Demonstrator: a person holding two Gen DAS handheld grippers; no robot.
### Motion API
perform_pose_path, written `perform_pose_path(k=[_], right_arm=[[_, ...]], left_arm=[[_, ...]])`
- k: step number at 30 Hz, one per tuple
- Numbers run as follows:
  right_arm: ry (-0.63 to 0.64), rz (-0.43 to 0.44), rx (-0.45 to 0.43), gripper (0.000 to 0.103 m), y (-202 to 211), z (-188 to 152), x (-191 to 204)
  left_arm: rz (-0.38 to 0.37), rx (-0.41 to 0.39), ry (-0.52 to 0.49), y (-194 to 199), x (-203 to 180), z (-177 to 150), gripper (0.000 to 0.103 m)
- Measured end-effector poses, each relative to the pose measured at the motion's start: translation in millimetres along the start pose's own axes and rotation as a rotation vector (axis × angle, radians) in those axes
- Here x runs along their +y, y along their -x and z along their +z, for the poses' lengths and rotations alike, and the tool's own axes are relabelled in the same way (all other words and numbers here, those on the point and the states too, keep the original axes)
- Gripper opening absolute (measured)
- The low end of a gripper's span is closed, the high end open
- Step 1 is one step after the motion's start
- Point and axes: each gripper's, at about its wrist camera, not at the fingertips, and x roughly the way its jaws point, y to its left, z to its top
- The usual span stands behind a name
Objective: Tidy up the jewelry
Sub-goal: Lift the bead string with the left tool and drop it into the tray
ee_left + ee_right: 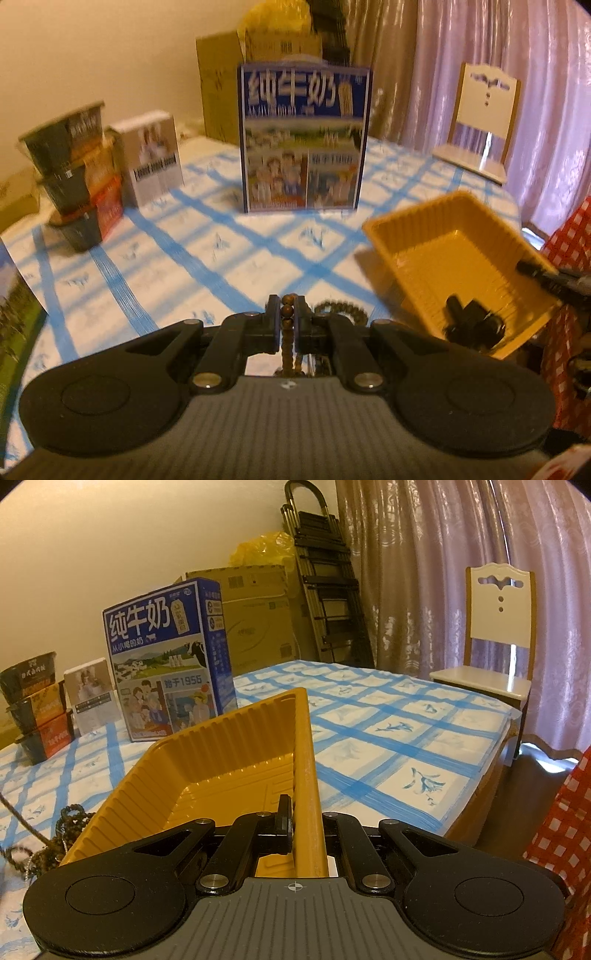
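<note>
On the checked tablecloth (388,738), milk carton (166,661) reading "纯牛奶", "1956", left hand-held gripper (286,321) pinching beads (287,314), right hand-held gripper (301,823) gripping tray (221,746).

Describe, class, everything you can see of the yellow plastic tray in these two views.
The yellow tray is a rectangular, thin moulded plastic dish with ribbed, sloping walls, a flat stepped floor and a turned-out rim. It sits tilted, its far end raised above the blue-checked tablecloth. The right tool is shut on its right-hand wall, one finger inside, one outside. Nothing else seems to lie in it. Dark bead strands lie beside its left wall; the left tool pinches another bead string nearby.
</note>
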Motion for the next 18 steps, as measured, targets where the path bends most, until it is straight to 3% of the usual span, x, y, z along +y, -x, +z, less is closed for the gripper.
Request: perform_pose_path(k=[9,18], right_arm=[[-0.001,0.0,0.002,0.005,-1.6,0.3,0.5],[0.008,0.004,0.0,0.005,-2.2,-1.7,-0.1]], left_arm=[[0.019,-0.115,-0.037,49.4,-8.9,42.2,0.006],[-0.005,-0.156,-0.073,73.5,-26.1,66.7,0.006]])
